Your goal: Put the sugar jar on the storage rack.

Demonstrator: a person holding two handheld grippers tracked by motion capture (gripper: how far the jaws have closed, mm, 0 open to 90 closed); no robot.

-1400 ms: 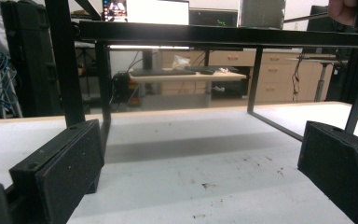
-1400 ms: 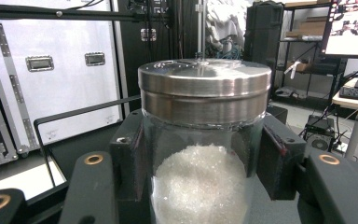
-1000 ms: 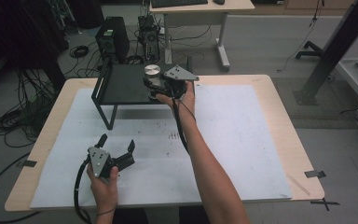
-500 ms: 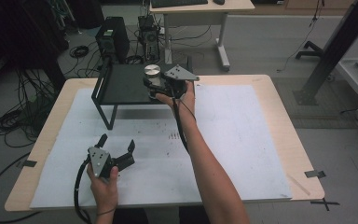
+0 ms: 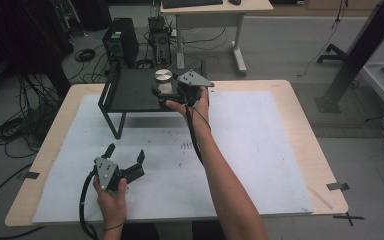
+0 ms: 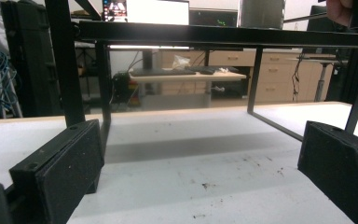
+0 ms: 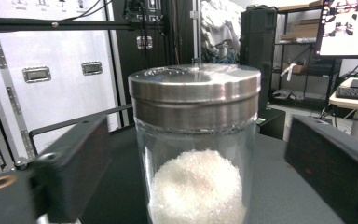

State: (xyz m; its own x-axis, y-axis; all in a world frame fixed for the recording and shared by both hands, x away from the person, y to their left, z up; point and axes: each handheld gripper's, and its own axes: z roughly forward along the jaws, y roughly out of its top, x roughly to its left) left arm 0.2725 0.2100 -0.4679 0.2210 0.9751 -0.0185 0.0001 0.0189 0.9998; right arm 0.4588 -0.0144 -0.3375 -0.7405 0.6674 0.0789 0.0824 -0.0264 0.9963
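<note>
1. A glass jar [image 7: 196, 154] with a brushed metal lid [image 7: 195, 85] stands upright on the black shelf [image 5: 130, 90] at the far side of the worktop [image 5: 260, 135]; its long axis runs straight up and down, lid uppermost.
2. Seen from the high view, the jar [image 5: 163, 79] sits near the shelf's right-hand end, its round lid facing the camera.
3. White grainy stuff [image 7: 196, 186] fills the jar's lower part (heaped into a rounded mound against the glass).
4. The right claw [image 5: 166, 92] is at the jar, and its jaws have just been opening: in the right gripper view they stand wide on either side of the glass, with a clear gap on each side, so the jar is between them but not pressed.
5. The left claw [image 5: 126, 156] is held low over the white sheet [image 5: 260, 150] near the front of the worktop, well apart from the jar, pointing toward the shelf.
6. Its jaws are wide apart with nothing between them (the left gripper view looks under the shelf, whose black legs [image 6: 103, 88] rise just ahead)
</note>
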